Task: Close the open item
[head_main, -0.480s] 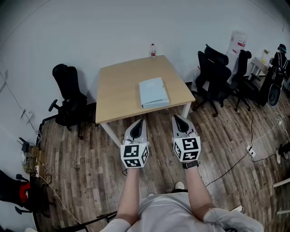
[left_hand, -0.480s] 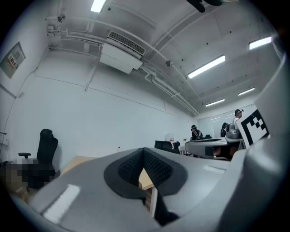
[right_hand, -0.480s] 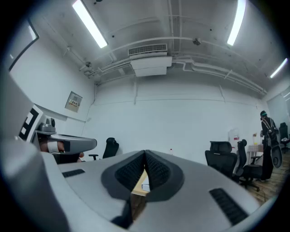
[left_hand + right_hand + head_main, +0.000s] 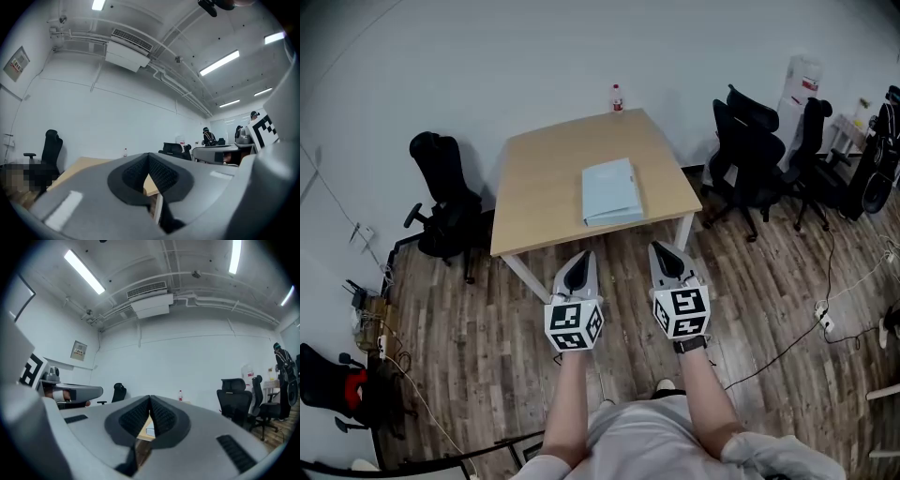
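Note:
A light blue folder (image 4: 609, 190) lies flat on the wooden table (image 4: 539, 178), toward its front right; a sliver of the folder (image 4: 149, 431) shows between the jaws in the right gripper view. From here I cannot tell how far its cover stands open. My left gripper (image 4: 584, 255) and right gripper (image 4: 660, 247) hover side by side over the floor just short of the table's front edge, pointing level at it. The jaws of both are shut with nothing between them, as the left gripper (image 4: 149, 157) and the right gripper (image 4: 150, 400) show in their own views.
A small bottle (image 4: 617, 97) stands at the table's far edge by the white wall. A black office chair (image 4: 441, 192) sits left of the table, and more black chairs (image 4: 755, 159) stand to its right. Cables (image 4: 806, 319) trail over the wood floor at right.
The head view has shifted a little, so table and grippers sit slightly further left. Both grippers stay shut and hold the same distance from the table.

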Demonstrator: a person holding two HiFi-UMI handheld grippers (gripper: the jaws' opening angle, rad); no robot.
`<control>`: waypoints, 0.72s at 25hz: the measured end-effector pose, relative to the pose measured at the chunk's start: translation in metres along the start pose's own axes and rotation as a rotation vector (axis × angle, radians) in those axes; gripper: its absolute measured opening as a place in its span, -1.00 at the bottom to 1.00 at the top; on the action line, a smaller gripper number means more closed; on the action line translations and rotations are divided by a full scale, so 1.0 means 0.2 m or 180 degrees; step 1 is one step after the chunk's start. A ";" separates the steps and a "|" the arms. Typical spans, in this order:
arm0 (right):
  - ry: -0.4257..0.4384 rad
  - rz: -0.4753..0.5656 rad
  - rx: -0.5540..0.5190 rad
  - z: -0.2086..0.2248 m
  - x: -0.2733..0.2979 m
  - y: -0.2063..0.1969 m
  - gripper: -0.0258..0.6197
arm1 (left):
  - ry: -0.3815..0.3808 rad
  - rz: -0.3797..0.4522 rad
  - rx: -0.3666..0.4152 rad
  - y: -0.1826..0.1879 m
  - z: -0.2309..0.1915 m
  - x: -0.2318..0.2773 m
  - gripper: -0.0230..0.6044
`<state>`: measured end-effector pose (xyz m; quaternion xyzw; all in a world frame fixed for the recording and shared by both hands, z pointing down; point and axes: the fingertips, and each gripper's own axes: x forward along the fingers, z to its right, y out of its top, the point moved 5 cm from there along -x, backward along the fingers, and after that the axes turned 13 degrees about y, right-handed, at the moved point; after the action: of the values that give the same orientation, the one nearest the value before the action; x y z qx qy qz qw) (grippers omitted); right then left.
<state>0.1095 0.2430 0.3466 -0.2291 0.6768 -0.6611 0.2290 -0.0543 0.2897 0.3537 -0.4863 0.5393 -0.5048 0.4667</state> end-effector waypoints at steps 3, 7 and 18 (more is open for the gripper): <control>0.0048 0.0022 0.0077 0.12 -0.01 -0.03 -0.88 | 0.0075 -0.0031 -0.0023 -0.04 0.08 0.07 -0.90; 0.0124 0.0037 0.0144 0.28 -0.03 -0.05 -0.88 | 0.0157 -0.0050 -0.0023 -0.07 0.19 0.15 -0.90; 0.0467 -0.0195 0.0206 0.53 0.02 -0.21 -0.88 | 0.0201 -0.0063 0.0125 -0.18 0.39 0.32 -0.90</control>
<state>0.1708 0.1560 0.3859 -0.1932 0.6627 -0.7043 0.1657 0.0193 0.2192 0.3851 -0.4661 0.5389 -0.5350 0.4539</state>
